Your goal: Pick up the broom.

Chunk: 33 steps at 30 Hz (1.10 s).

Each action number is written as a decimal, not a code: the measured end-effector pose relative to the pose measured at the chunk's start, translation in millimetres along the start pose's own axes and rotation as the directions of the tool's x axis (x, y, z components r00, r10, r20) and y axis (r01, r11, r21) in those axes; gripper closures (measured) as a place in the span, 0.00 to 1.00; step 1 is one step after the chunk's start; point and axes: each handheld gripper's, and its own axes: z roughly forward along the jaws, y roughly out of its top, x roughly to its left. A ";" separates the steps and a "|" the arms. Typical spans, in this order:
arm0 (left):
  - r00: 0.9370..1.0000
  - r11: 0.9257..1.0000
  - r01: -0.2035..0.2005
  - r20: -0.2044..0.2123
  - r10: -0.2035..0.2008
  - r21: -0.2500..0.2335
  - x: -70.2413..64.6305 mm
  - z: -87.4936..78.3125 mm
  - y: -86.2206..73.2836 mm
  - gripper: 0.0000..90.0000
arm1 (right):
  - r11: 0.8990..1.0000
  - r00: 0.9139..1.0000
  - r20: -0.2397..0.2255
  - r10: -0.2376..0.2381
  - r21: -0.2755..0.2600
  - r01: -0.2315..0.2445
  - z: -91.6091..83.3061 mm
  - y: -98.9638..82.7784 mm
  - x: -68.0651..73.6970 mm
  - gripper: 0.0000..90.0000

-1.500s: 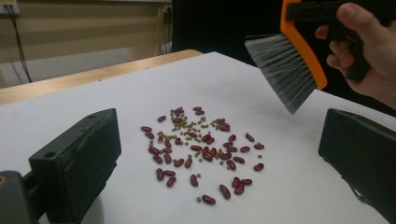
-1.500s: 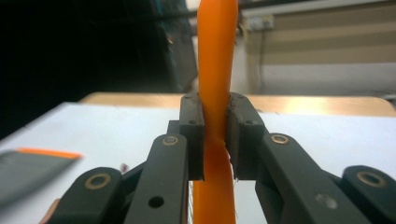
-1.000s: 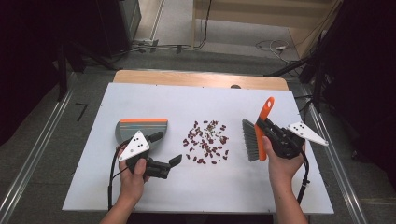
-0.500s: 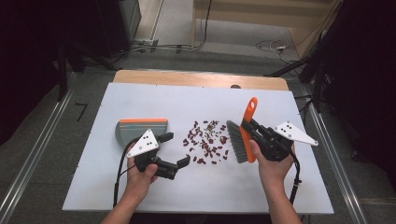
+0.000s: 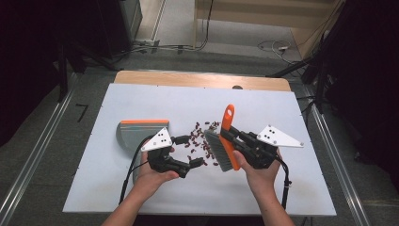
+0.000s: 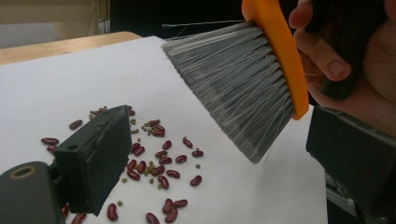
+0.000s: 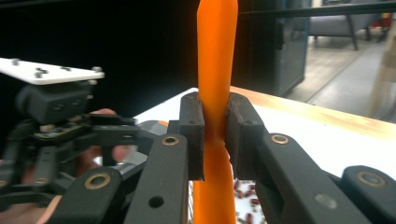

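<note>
— brush (image 5: 225, 141) clamped by its orange handle in the right gripper (image 5: 235, 139), both pads pressed flat on the handle in the right gripper view. grey bristles pointing down and toward the left gripper, hanging just above the table (image 5: 282, 113), over the near right edge of the beans (image 5: 200, 139).

— and the left gripper (image 5: 188, 153)?

— jaws standing wide, nothing between them but air, though just now drawn in a little. lying low over the table, aimed across at the bristles. in the left gripper view, one jaw over the red beans (image 6: 163, 163), the other at the right edge, brush (image 6: 243, 84) hanging between and beyond them, not touched by either.

— dustpan?

— grey dustpan (image 5: 136, 134) with an orange edge, flat on the table, just behind and beside the left hand (image 5: 153, 176), well apart from the brush. beans scattered between dustpan and brush, mostly red, a few small green ones mixed in.

— right hand (image 5: 259, 176)?

— wrapped round the gripper body, near side of the table, grey three-cornered plate on top pointing right.
</note>
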 end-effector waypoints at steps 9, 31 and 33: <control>0.994 1.000 0.021 0.109 -0.022 0.008 1.9 2.2 -1.2 0.12 | 1.000 0.985 -0.170 -0.031 -0.005 0.031 6.0 0.8 14.0 0.85; 0.941 0.999 -0.017 0.338 0.002 0.043 0.2 4.7 -2.0 0.94 | 0.999 0.938 -0.347 -0.014 -0.034 0.003 6.8 -1.2 5.2 0.84; 0.942 0.997 -0.048 0.334 0.027 0.054 -2.5 4.1 -0.5 0.95 | 1.000 0.936 -0.353 -0.007 -0.030 -0.004 7.5 -1.8 2.8 0.83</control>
